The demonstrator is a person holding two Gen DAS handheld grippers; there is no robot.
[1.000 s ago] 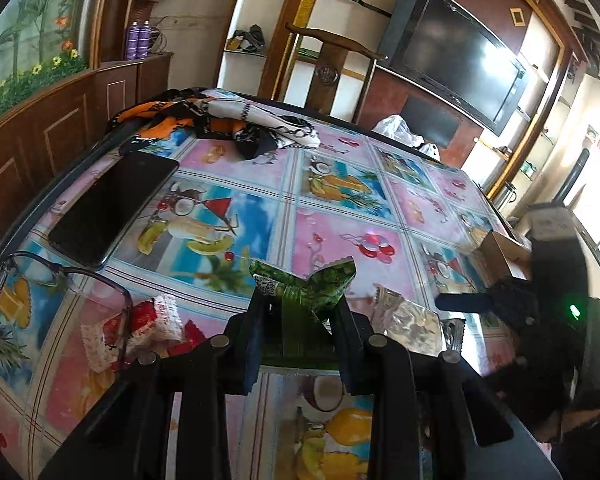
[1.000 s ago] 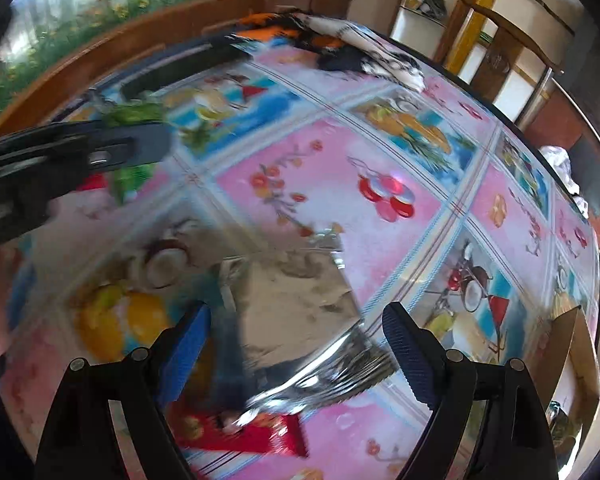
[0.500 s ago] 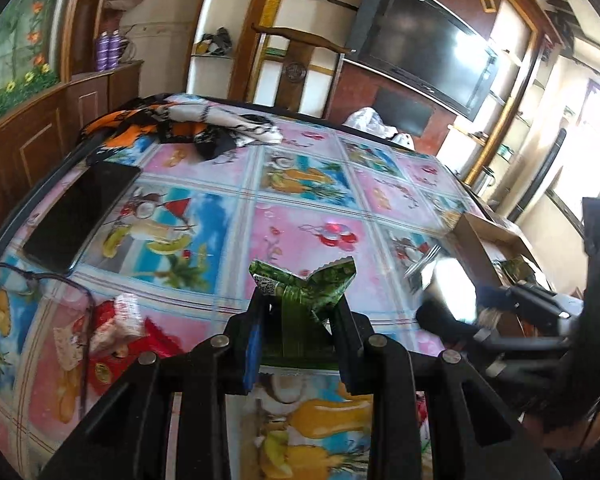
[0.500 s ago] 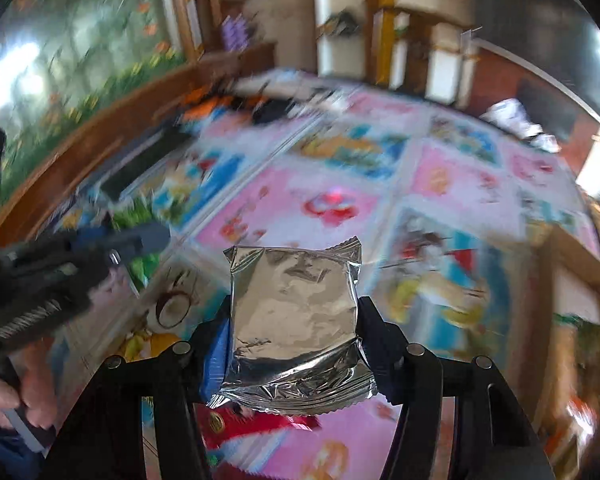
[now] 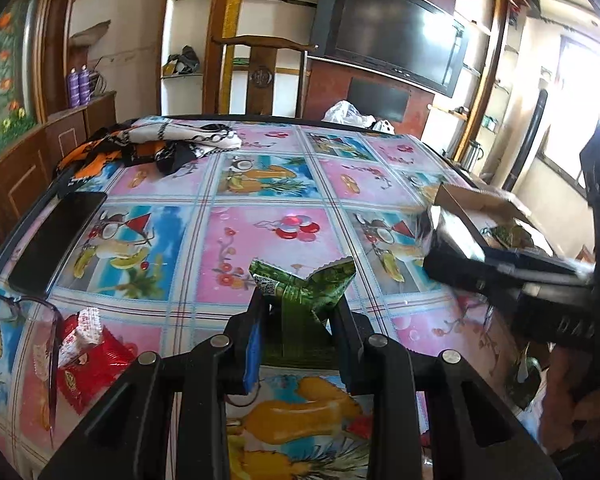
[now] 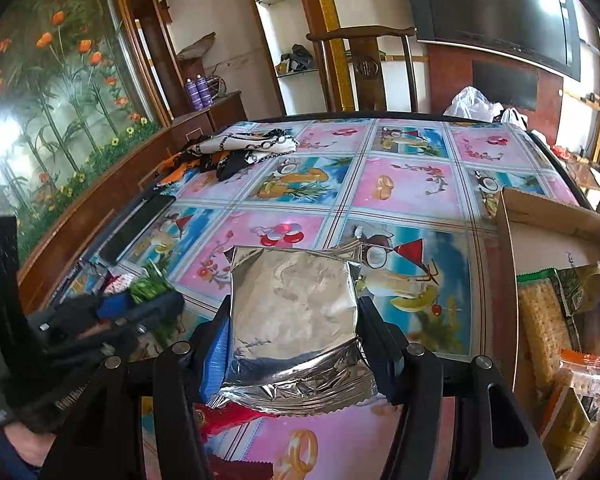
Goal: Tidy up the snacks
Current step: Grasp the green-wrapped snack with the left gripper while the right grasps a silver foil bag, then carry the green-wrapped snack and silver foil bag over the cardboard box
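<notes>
My left gripper point(image 5: 300, 312) is shut on a green snack packet point(image 5: 304, 288), held above the patterned table point(image 5: 260, 236). My right gripper point(image 6: 294, 316) is shut on a silver foil snack bag point(image 6: 294, 312), lifted off the table. The right gripper also shows in the left wrist view at the right point(image 5: 500, 264), beside a cardboard box point(image 5: 480, 204). That cardboard box point(image 6: 512, 260) lies at the right in the right wrist view and holds several snack packets point(image 6: 540, 320). The left gripper point(image 6: 140, 304) appears blurred at the left there. A red snack packet point(image 5: 88, 356) lies on the table at the left.
A black phone point(image 5: 56, 240) and eyeglasses point(image 5: 16, 312) lie at the table's left edge. A patterned cloth point(image 5: 156, 144) sits at the far left corner, a plastic bag point(image 5: 348, 114) at the far edge. Another red wrapper point(image 6: 228, 416) lies under the right gripper. A wooden chair point(image 5: 266, 76) stands behind the table.
The right gripper closed on the silver bag and lifted it off the table, swinging right toward the cardboard box. The left gripper, still holding the green packet, turned rightward too.
</notes>
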